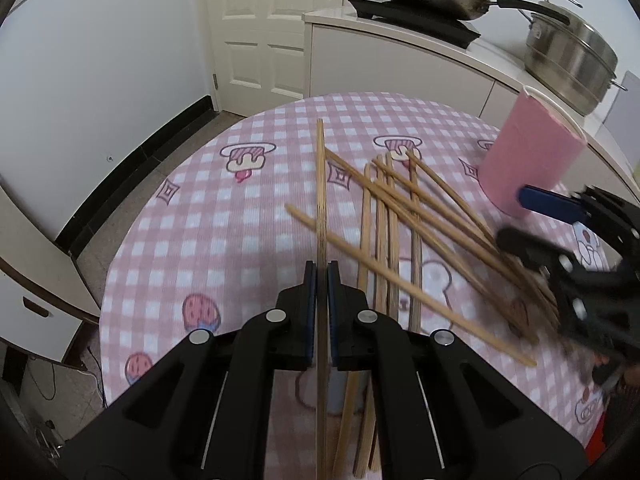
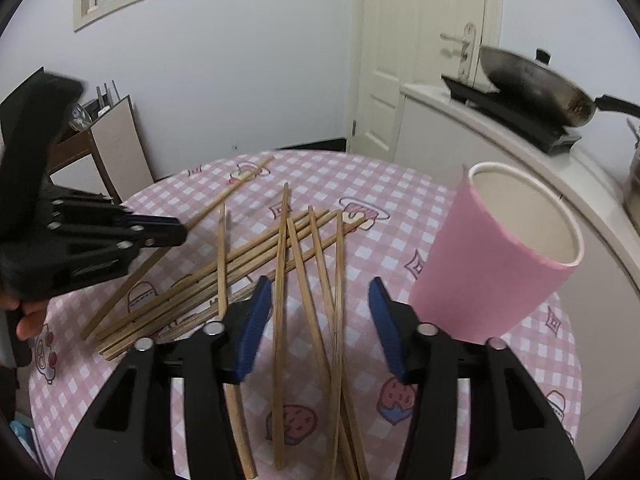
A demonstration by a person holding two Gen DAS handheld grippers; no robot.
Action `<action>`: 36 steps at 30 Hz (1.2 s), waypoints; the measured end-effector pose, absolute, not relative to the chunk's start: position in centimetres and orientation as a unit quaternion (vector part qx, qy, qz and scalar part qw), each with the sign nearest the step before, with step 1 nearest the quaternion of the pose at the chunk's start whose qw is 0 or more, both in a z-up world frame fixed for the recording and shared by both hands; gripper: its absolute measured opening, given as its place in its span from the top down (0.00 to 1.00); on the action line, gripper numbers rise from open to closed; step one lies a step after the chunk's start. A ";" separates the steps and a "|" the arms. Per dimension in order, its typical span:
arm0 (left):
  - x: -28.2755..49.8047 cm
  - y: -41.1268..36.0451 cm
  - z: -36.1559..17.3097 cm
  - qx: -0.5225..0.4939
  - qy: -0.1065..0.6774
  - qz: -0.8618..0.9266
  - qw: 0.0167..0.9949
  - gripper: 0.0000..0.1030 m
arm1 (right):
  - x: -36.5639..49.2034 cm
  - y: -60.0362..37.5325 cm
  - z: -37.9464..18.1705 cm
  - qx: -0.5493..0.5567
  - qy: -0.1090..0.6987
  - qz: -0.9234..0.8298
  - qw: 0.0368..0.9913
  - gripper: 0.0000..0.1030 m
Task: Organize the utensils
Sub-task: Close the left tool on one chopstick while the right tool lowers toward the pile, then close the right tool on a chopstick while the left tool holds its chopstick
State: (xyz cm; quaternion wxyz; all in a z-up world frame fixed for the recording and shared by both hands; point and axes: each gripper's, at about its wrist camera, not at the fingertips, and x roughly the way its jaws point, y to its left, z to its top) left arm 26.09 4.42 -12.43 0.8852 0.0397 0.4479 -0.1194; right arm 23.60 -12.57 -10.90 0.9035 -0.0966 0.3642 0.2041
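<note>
The left gripper [image 1: 321, 280] is clamped on one thin wooden chopstick [image 1: 320, 184], held above the round pink checked tablecloth [image 1: 208, 216]. Beside it, a crisscrossed heap of loose wooden chopsticks [image 2: 280, 264] covers the cloth. The right gripper [image 2: 320, 312] hovers over that heap, fingers apart. A pink paper cup [image 2: 496, 256] stands just right of the heap, upright and open-topped.

left gripper [image 1: 321, 276]: clamped on 1 chopstick [image 1: 320, 184] | loose chopsticks [image 1: 400, 216] crisscrossed on tablecloth [image 1: 192, 240]
</note>
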 end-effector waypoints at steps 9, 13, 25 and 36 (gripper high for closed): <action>26.9 5.5 -13.5 0.027 0.471 -0.121 0.873 0.94 | 26.9 -11.7 -11.7 -0.118 0.410 0.196 0.883 0.61; 28.1 5.8 -13.9 0.024 0.481 -0.119 0.869 0.94 | 28.0 -11.4 -12.3 -0.124 0.424 0.193 0.876 0.67; 29.6 5.9 -15.0 0.023 0.497 -0.133 0.857 0.93 | 29.7 -11.1 -13.1 -0.119 0.459 0.196 0.859 0.78; 31.0 6.4 -15.1 -0.001 0.513 -0.141 0.847 0.93 | 30.1 -11.5 -12.9 -0.101 0.460 0.205 0.858 0.96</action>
